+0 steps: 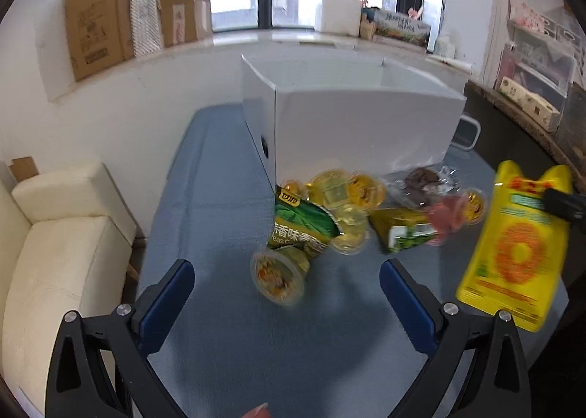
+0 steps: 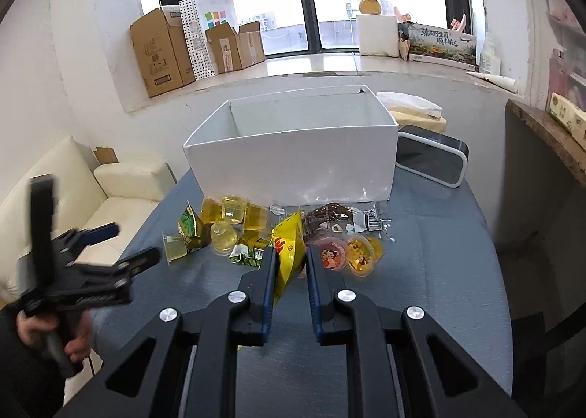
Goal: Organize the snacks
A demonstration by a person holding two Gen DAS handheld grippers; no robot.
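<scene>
- My right tongs (image 2: pixel 289 264) are clenched on a yellow snack pouch (image 1: pixel 512 249), lifted clear of the blue tabletop (image 1: pixel 227 337); its red print is too blurred to read.
- My left tongs (image 1: pixel 287 282) are released, nothing between the blue pads, hovering over a jelly cup (image 1: pixel 280 277) lying on its side.
- The green pea packet (image 1: pixel 302 225) shows "Peas" and Chinese characters.
- The remaining snacks sit heaped against the front wall of the white box (image 2: pixel 293 158): yellow jelly cups, a brown wrapped cake (image 2: pixel 329 216), a pink cup (image 2: pixel 331 253).
- The box is open-topped; its floor is hidden from me.
- Open tabletop lies near me and to the right.
</scene>
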